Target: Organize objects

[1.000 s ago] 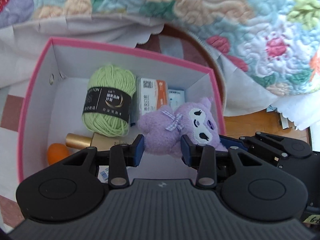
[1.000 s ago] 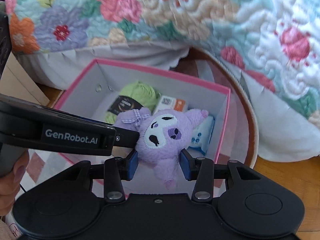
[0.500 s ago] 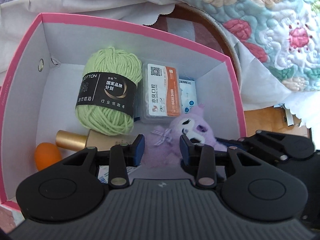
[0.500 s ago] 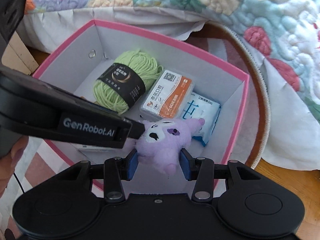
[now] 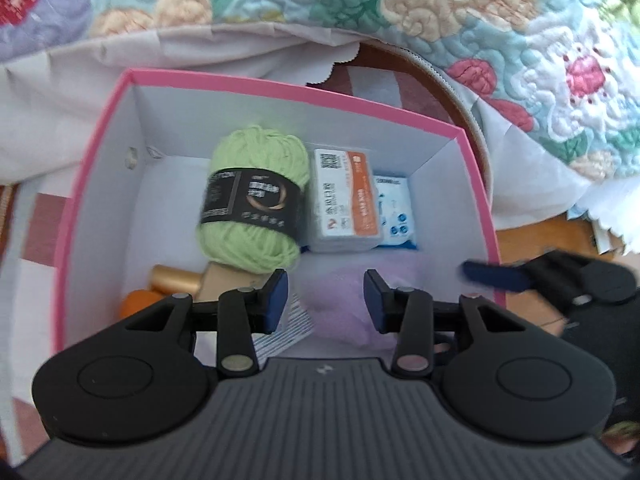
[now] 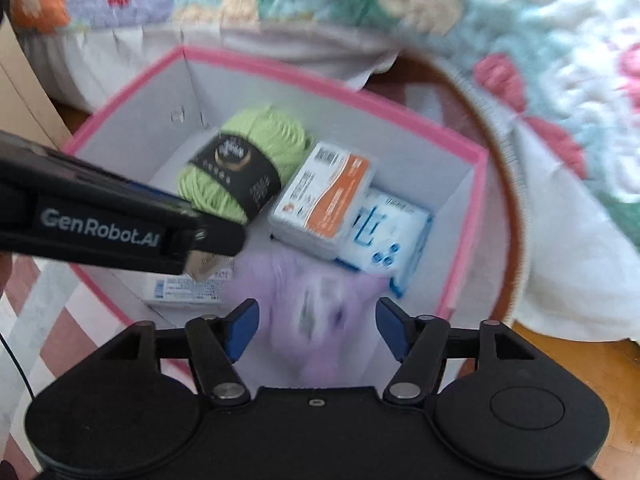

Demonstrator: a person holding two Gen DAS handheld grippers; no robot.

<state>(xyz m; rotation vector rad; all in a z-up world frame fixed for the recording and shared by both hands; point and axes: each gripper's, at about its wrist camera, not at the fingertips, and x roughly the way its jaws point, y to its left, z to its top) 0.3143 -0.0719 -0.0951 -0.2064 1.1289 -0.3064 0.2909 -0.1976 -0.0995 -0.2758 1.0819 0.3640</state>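
Note:
A purple plush toy (image 6: 320,320) lies blurred on the floor of the pink box (image 6: 332,88), free of both grippers. My right gripper (image 6: 316,330) is open just above it. My left gripper (image 5: 326,300) is open over the same plush (image 5: 344,308). The box (image 5: 280,88) also holds a green yarn ball (image 5: 256,208), an orange-and-white packet (image 5: 346,200), a blue-and-white tissue pack (image 5: 394,210), a gold-capped bottle (image 5: 172,280) and an orange ball (image 5: 136,304). The left gripper body crosses the right wrist view (image 6: 100,224).
A floral quilt (image 5: 400,8) hangs over the box's far side. A round rug edge (image 6: 516,184) curves to the right of the box. Wooden floor (image 5: 532,236) shows at right. A checked mat (image 6: 36,312) lies at left.
Both grippers lowered the plush into the box, then opened and let it go. It now lies on the box floor. Both grippers have pulled back a little.

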